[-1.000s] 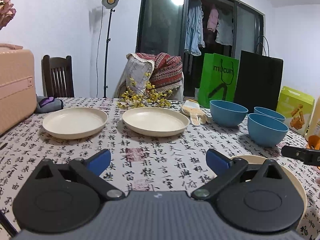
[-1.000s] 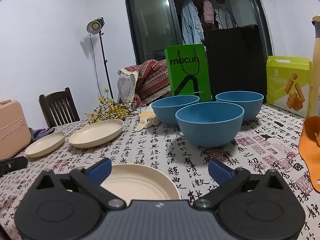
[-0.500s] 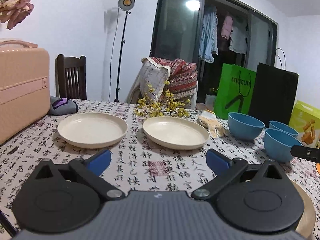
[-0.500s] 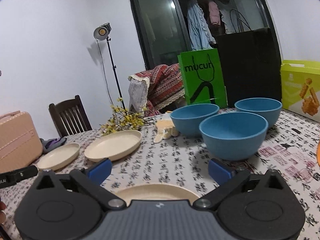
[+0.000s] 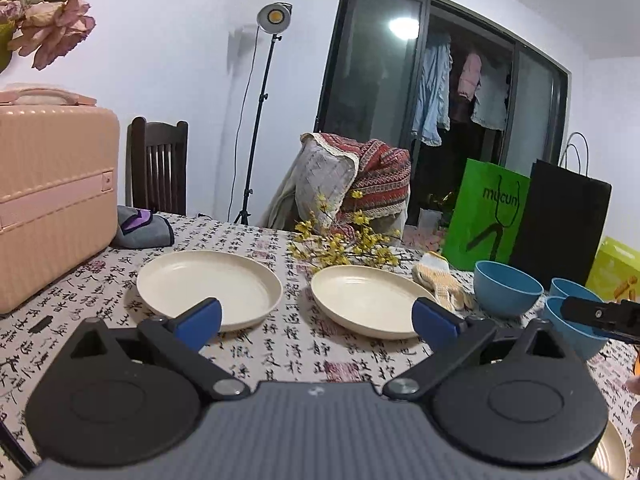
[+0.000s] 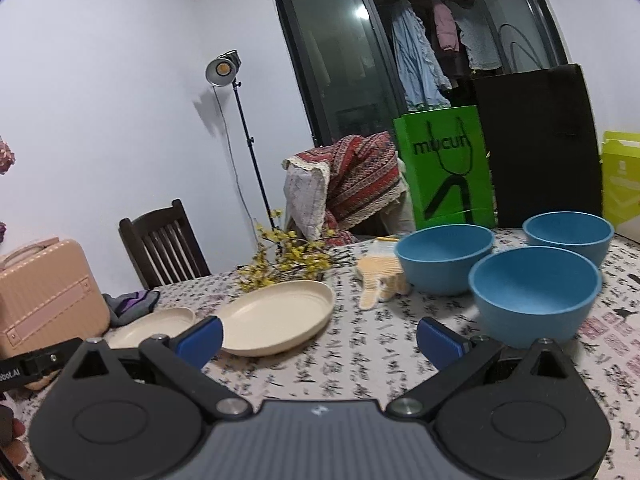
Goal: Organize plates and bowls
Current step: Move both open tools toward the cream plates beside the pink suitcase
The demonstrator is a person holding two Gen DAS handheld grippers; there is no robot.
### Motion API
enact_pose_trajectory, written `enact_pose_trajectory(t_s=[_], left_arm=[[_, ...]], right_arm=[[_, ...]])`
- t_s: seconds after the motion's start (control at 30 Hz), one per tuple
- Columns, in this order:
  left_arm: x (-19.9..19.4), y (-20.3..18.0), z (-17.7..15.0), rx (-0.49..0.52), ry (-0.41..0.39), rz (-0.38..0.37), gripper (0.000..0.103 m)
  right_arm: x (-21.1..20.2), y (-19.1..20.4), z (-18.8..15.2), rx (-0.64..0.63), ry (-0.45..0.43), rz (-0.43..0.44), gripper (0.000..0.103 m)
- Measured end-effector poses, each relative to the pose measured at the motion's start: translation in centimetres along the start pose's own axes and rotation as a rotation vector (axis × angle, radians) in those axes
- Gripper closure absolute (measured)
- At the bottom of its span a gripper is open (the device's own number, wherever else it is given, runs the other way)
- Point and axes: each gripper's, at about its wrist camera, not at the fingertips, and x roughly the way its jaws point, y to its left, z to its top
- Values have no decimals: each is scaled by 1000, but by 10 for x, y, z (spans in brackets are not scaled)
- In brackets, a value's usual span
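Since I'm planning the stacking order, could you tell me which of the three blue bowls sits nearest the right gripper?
The front bowl, just beyond the right gripper's right finger. The other two bowls sit behind it, nearer the green bag.

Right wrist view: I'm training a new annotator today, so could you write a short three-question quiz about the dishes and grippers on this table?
1. True or false: the three blue bowls are stacked inside one another.
2. Multiple choice: what lies between the nearer cream plate and the bowls? A) a knitted glove B) a fork C) a mug
3. Fill in: both the right gripper and the left gripper are ____ and hold nothing.

Key: 1 false, they stand apart on the tablecloth; 2 A, the glove; 3 open.
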Motion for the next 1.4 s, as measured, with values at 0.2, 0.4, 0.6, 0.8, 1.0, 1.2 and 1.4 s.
enact_pose_trajectory(t_s=[0.2, 0.4, 0.6, 0.8, 1.0, 1.2, 1.4], left_arm=[[9, 21, 15, -45, 10, 12, 0], [19, 41, 29, -81, 20, 31, 0], [32, 56, 43, -105, 40, 63, 0], [43, 65, 50, -114, 44, 86, 0], [58, 75, 55, -133, 58, 119, 0], [77, 87, 60, -158, 72, 151, 0], [94, 103, 66, -181, 95, 184, 0]], right_arm=[[19, 23, 13, 35, 17, 31, 0], [40, 43, 25, 63, 37, 28, 0], [62, 59, 35, 90, 62, 34, 0], [80, 79, 43, 88, 77, 48, 0], [102, 100, 48, 78, 95, 70, 0], [126, 122, 53, 82, 111, 83, 0], [150, 143, 56, 86, 128, 100, 0]])
